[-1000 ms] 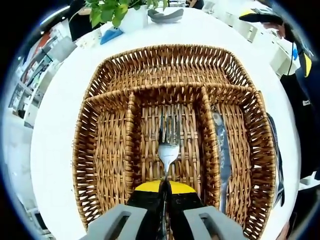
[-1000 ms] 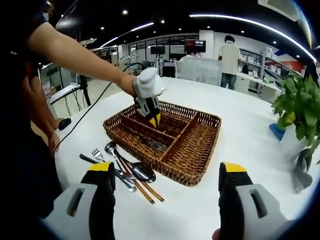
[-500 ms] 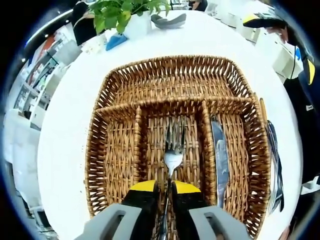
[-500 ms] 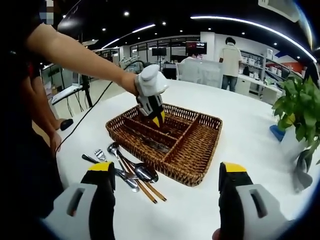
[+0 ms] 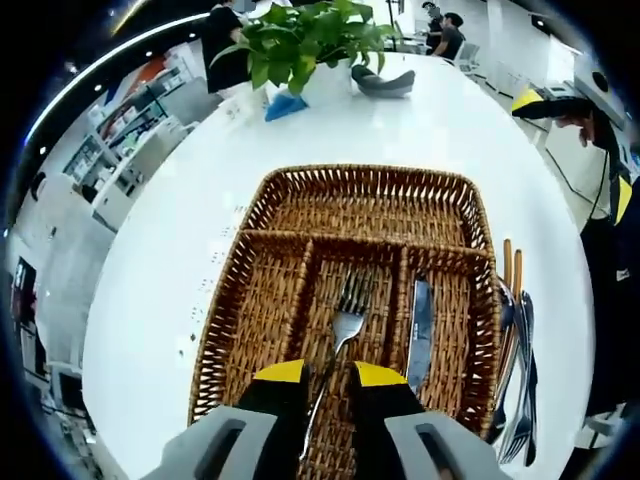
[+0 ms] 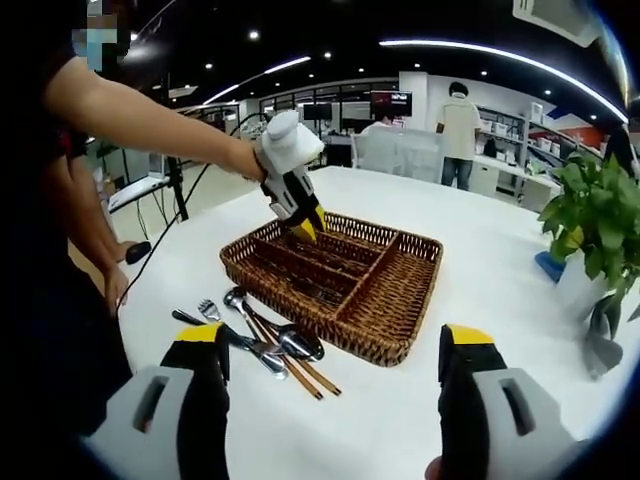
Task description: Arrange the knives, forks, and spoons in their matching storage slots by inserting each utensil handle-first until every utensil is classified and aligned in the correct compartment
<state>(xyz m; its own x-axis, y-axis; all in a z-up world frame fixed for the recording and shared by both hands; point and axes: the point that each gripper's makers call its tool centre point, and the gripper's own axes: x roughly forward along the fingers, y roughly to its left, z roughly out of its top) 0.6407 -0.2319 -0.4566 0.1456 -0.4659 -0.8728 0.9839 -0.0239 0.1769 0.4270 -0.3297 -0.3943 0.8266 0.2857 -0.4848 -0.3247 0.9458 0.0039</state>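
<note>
A fork [image 5: 345, 322] is being placed in the middle slot of the wicker basket [image 5: 372, 187], and the step looks nearly over. In the left gripper view the left gripper [image 5: 330, 375] has its yellow-tipped jaws a little apart, one on each side of the fork's handle. Whether they pinch the handle or have let it go cannot be told, since the handle runs down out of sight between them. The fork's tines point toward the cross divider and its head lies on the slot floor, so the handle end sits nearest the basket's near wall.

A knife [image 5: 419, 322] lies in the slot beside it, toward the side where the loose cutlery waits. The third long slot and the wide compartment beyond the divider hold nothing that can be seen.

In the right gripper view the right gripper [image 6: 335, 375] hangs over the near part of the white worktop [image 6: 480, 250] with its jaws wide apart and empty. The remaining utensils [image 6: 262, 340], spoons, a fork and some wooden-handled pieces, lie in a pile on the worktop just beside the basket's long edge.

The next move probably calls for lifting the left gripper clear of the slot without dragging the fork, then taking a piece from the pile.
</note>
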